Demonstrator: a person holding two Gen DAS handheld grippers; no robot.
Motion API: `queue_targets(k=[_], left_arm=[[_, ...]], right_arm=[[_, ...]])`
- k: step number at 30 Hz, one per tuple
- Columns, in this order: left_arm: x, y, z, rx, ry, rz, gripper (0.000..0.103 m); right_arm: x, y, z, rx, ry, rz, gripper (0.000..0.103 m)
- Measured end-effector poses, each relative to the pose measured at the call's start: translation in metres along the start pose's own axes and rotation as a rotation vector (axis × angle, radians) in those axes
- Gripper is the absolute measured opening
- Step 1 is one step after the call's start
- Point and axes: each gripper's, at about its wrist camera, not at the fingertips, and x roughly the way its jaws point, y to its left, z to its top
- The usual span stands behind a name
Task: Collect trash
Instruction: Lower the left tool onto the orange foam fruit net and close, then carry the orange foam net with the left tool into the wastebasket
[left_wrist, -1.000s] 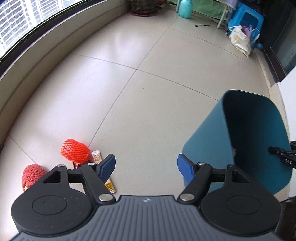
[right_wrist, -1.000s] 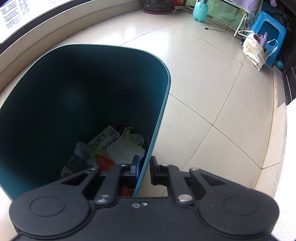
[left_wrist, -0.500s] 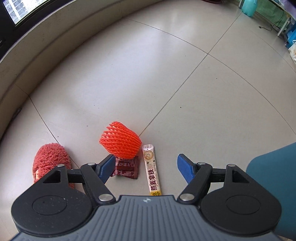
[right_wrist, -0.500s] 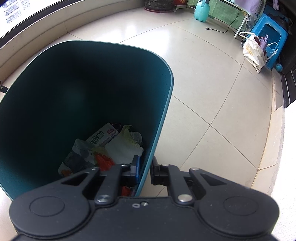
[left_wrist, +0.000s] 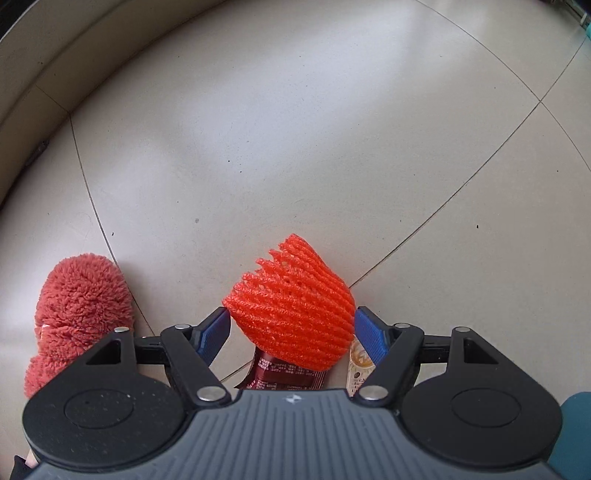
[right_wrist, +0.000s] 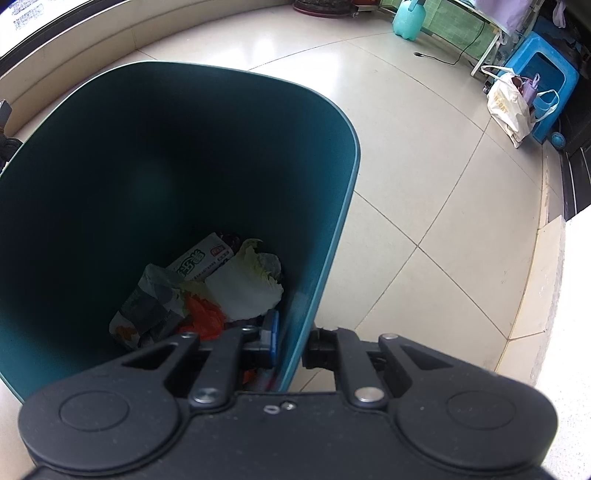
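- The fingers (left_wrist: 212, 334) of the left gripper (left_wrist: 291, 332) stand spread wide, one on each side of the orange foam fruit net (left_wrist: 291, 306) on the floor (left_wrist: 295, 147). The blue pads flank it closely, but whether they touch it I cannot tell; nothing is pinched yet.
- The right gripper (right_wrist: 293, 345) has its fingers pressed on the near wall of the teal bin (right_wrist: 325, 236), one inside and one outside, holding the bin by its rim.
- The net lies on a dark red wrapper (left_wrist: 284, 374), with a pale sachet (left_wrist: 356, 371) just beside it under the right-hand pad. A red fluffy slipper (left_wrist: 81, 306) lies well to the left, apart from the trash.
- To do the pick well, I judge the fingers should sink lower so the pads close around the net's widest part rather than its open frilled top.
- The net looks soft and springy, so a full squeeze is likely needed; a light one may let it slip out.
- Keep the right-hand pad clear of the sachet, or it may be dragged along.
- The bin already holds paper, a cabbage leaf and orange plastic; it should be kept steady and open for the drop.
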Motion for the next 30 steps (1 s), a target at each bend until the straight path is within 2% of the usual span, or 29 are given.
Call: queue_targets(k=[7,9,10,12,14,17,23,30], left_arm=[[0.024,-0.008,0.007,0.024,-0.005,0.075,0.073],[0.024,-0.010,0.007,0.041,-0.018,0.089,0.070],[0.024,-0.011,0.007,0.053,-0.026,0.087,0.066],[0.021,-0.014,0.006,0.076,-0.034,0.097,0.044],[0.019,-0.016,0.005,0.090,-0.047,0.131,0.030],[0.010,-0.017,0.003,0.106,-0.068,0.118,0.016],[-0.020,-0.026,-0.010,0.165,-0.110,0.118,0.016],[-0.056,-0.029,-0.023,0.211,-0.140,0.080,0.016]], right_arm=[[0.002,0.002,0.002,-0.006,0.008,-0.005,0.011],[0.003,0.002,0.003,-0.006,0.010,-0.007,0.011],[0.003,0.002,0.003,-0.007,0.011,-0.009,0.011],[0.004,0.003,0.003,-0.007,0.012,-0.012,0.011],[0.004,0.003,0.002,-0.005,0.011,-0.013,0.011],[0.004,0.003,0.001,-0.005,0.009,-0.013,0.011],[0.004,0.003,0.000,0.002,0.005,-0.011,0.011],[0.003,0.001,-0.001,0.007,-0.003,-0.014,0.010]])
